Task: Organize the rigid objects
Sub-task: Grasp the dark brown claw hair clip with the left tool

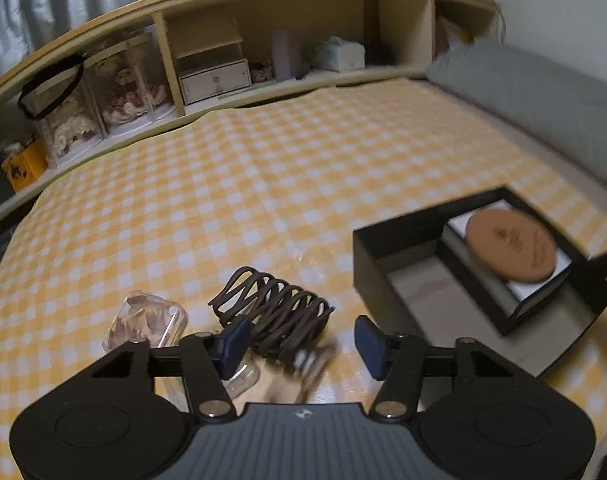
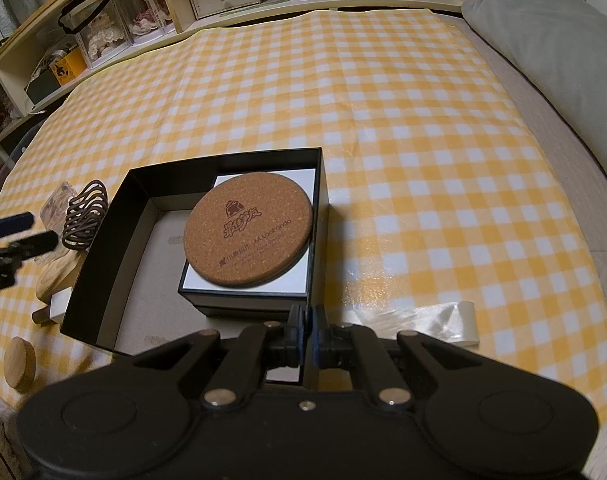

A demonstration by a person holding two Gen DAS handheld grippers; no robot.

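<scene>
The L tongs [image 1: 301, 342] are seen half-wide w/ nothing pinched, the brown wire coil [image 1: 273, 314] lying between and just beyond the pads, at 12 o'clock; the R tongs [image 2: 307, 334] are clamped on the near wall of the black box [image 2: 103, 220], steadying it. The coil should be centred between the pads and gripped across its bundled loops, not one strand; the clear case [image 1: 147, 320] at 10 o'clock is best left untouched; the box, holding the cork coaster [image 2: 249, 230], lies at 2 o'clock.
</scene>
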